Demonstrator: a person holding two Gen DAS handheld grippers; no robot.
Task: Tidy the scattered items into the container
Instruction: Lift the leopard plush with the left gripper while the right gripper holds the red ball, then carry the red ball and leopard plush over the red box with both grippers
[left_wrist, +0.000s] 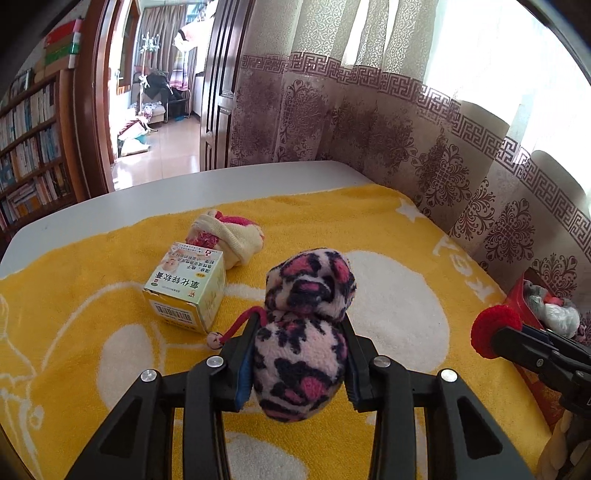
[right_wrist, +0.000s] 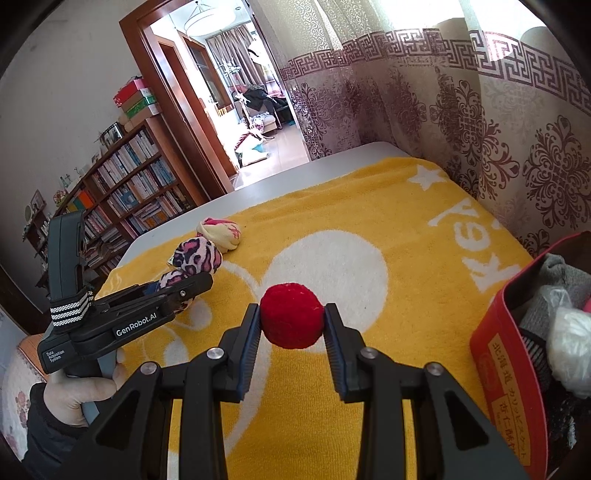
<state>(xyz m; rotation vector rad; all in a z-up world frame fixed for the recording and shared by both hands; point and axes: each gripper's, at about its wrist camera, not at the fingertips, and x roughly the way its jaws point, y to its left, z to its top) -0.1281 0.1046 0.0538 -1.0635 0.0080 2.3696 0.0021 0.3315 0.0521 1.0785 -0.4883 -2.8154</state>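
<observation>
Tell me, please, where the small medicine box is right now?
In the left wrist view the medicine box stands on the yellow towel, left of the leopard-print sock and just in front of the cream and pink sock.

A white worktop with rounded corners carries a yellow terry towel with white shapes and white letters, which covers most of it. On the towel lie a small green-and-white cardboard box with a barcode and, just behind it, a rolled cream-and-pink cloth bundle. At the right edge a red cardboard container with yellow characters stands on the towel, with grey and white things inside.
</observation>
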